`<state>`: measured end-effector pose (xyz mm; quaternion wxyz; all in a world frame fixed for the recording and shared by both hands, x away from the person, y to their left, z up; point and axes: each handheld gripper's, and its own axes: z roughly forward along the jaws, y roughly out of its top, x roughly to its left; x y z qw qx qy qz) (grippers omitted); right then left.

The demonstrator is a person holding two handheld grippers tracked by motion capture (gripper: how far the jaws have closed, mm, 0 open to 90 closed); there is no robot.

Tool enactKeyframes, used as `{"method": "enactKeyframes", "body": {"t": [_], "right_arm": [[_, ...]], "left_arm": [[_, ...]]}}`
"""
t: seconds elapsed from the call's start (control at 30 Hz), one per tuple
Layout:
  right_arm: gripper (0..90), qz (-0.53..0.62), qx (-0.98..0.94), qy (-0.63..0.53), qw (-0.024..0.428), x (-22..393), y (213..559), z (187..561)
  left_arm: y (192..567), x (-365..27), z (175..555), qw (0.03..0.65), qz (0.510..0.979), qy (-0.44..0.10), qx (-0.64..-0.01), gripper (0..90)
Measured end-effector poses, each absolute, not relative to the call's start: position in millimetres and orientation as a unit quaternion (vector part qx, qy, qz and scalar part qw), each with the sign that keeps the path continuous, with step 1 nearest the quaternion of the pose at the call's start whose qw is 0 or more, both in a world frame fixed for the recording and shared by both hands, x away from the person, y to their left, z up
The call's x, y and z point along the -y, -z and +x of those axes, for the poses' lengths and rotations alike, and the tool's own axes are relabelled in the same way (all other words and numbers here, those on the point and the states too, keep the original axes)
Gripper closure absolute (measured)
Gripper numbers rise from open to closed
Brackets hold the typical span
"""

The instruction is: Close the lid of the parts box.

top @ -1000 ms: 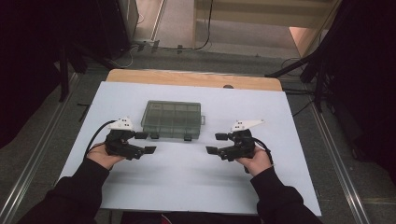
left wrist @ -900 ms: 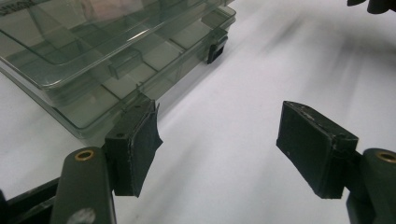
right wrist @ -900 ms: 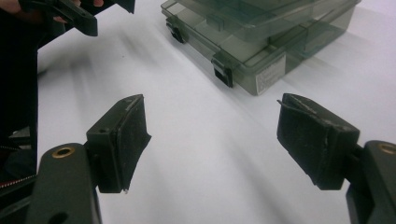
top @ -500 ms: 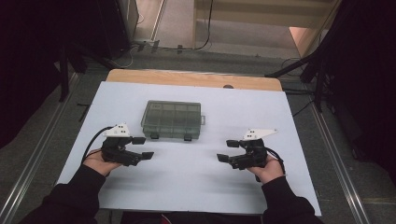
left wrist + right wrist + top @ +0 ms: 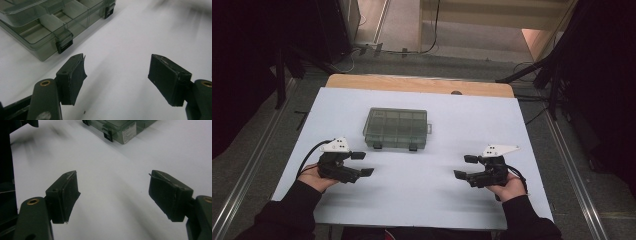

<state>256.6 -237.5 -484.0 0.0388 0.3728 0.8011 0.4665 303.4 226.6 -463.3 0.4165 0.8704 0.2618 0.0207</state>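
Likely a lab or recording workspace, white-topped table (image 5: 422, 200) on a wooden bench (image 5: 412, 84), metal floor rails (image 5: 247, 185), loose cables (image 5: 432, 30) on bare floor, dark stands (image 5: 552, 75) around, dim edges.

A white table (image 5: 422, 200) with a wooden far edge (image 5: 412, 84); cables (image 5: 432, 35) on the floor beyond.

Compartment box (image 5: 396, 128) mid-table (image 5: 437, 195), left hand-held gripper (image 5: 361, 163) near, right hand-held gripper (image 5: 464, 167) well apart

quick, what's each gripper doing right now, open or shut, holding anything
left gripper: open, holding nothing, near the clear organizer box.
right gripper: open, holding nothing.
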Motion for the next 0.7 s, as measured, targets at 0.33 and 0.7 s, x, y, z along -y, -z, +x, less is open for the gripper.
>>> {"method": "enactKeyframes", "body": {"t": [0.33,0.7], "right_arm": [[24.8,0.372,-0.806,-0.460,0.029,243.7,489.6,253.6],[24.8,0.376,-0.801,-0.464,0.036,245.4,488.0,253.7]], "left_arm": [[465.6,-231.0,303.8,0.415,0.873,-0.022,-0.256,28.6],[466.6,-232.8,304.2,0.415,0.871,-0.018,-0.262,28.6]]}}
